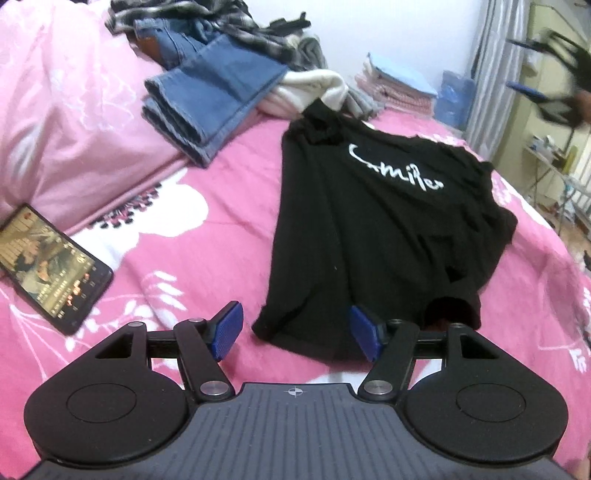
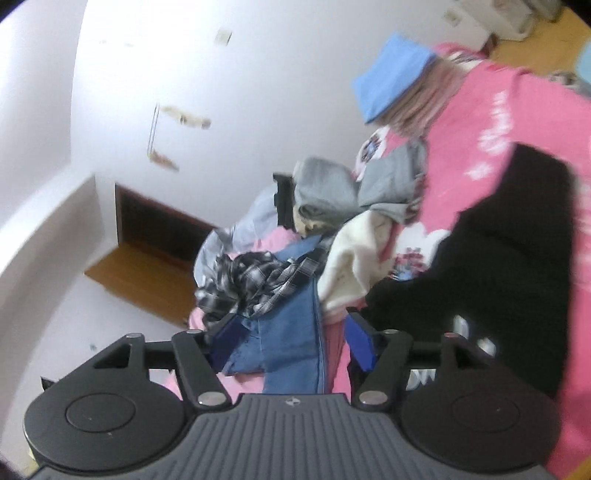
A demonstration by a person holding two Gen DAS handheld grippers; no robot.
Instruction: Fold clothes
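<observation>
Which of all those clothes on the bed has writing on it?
The black T-shirt, spread out alone on the pink bedcover, has white script across its chest. The jeans, plaid shirt and folded stack show none.

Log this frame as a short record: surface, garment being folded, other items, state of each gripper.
surface: pink floral bedspread
garment: black T-shirt with white lettering, lying partly folded
other clothes: blue jeans, plaid shirt, folded towels
also present: phone, screen lit
left gripper: jaws open, at the T-shirt's near hem
right gripper: jaws open, nothing held
</observation>
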